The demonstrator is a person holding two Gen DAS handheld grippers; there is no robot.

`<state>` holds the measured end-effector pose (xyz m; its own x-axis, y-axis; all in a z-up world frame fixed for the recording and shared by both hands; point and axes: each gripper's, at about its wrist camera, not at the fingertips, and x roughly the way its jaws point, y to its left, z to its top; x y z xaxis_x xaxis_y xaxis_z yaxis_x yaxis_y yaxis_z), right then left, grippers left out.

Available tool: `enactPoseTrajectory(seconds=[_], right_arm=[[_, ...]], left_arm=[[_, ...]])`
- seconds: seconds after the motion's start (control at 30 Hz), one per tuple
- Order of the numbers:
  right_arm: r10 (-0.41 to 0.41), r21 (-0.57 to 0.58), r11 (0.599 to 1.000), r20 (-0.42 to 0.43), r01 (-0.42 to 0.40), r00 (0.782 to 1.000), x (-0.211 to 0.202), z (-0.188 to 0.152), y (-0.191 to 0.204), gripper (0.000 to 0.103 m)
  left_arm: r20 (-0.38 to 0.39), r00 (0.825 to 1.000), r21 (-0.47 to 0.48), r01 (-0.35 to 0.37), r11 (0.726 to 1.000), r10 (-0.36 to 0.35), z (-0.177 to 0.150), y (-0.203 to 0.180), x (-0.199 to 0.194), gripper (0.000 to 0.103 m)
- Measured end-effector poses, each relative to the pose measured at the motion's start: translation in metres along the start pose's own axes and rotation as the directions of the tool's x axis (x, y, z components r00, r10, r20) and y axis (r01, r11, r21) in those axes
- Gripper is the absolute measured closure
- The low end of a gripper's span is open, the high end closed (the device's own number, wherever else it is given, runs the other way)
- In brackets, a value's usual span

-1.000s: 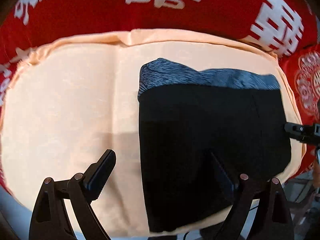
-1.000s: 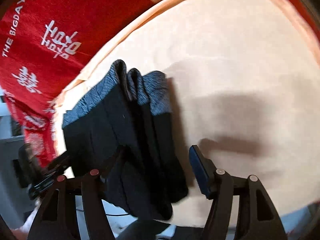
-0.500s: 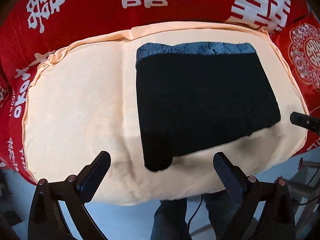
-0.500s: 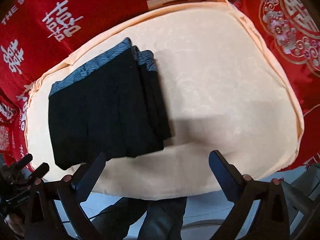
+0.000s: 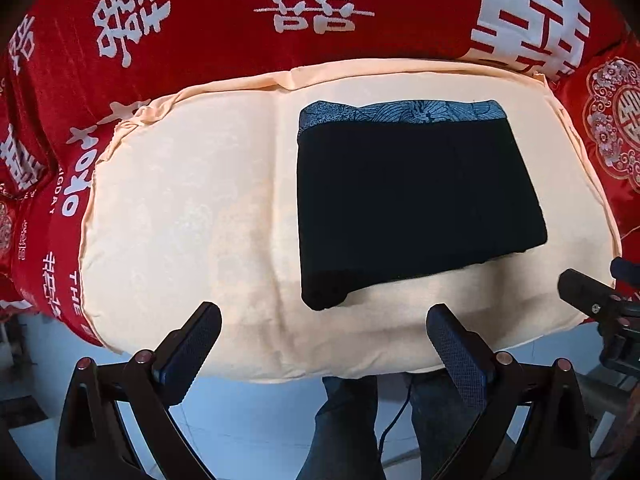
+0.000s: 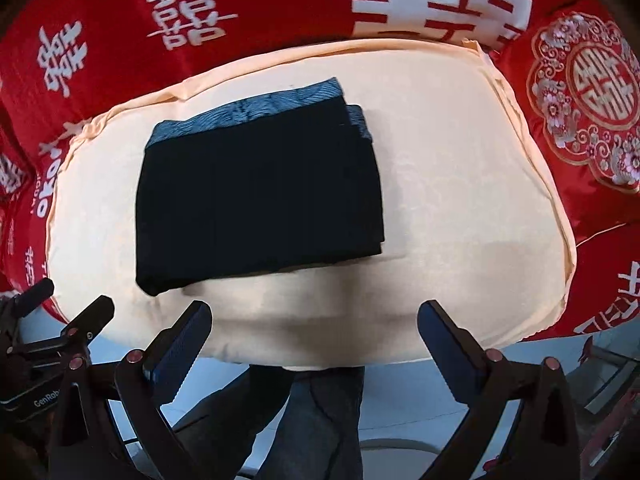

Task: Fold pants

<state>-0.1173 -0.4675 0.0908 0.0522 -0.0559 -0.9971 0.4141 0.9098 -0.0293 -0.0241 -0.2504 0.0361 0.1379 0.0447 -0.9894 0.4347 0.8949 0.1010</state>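
Nearest the cameras, the left tool (image 5: 324, 330) and the right tool (image 6: 314, 328) both hang released over the near edge of the peach cushion (image 5: 180, 208), jaws just spread wide with nothing between them, probably because the fold looks finished. Farther in, the black pants (image 5: 412, 204) lie as a compact layered rectangle on the cushion's right half in the left view, grey patterned waistband toward the red bedspread (image 5: 224, 20) beyond.

Ahead of the left claw (image 5: 324, 340), black pants (image 5: 416, 204) carry a grey-blue, line-patterned waistband. They lie on a pale peach cushion (image 5: 180, 200) with faint tone-on-tone figuring. Beyond it spreads red cloth (image 5: 224, 12) printed with white characters.
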Motion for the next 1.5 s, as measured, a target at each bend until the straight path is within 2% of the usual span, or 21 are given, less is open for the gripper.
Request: enactPoseTrajectory(seconds=[0.63,1.5], right_arm=[[-0.011,-0.029,1.0,0.013,0.011,1.0,-0.027,-0.001,0.022,0.0],[-0.048,-0.035,0.998,0.031,0.049,0.998,-0.037,-0.007,0.019,0.0]], left_arm=[[-0.001,1.0,-0.022,0.016,1.0,-0.016,-0.009,0.002,-0.022,0.0],[0.012,1.0,0.029,0.002,1.0,-0.003,-0.015,-0.013,-0.032,0.0]])
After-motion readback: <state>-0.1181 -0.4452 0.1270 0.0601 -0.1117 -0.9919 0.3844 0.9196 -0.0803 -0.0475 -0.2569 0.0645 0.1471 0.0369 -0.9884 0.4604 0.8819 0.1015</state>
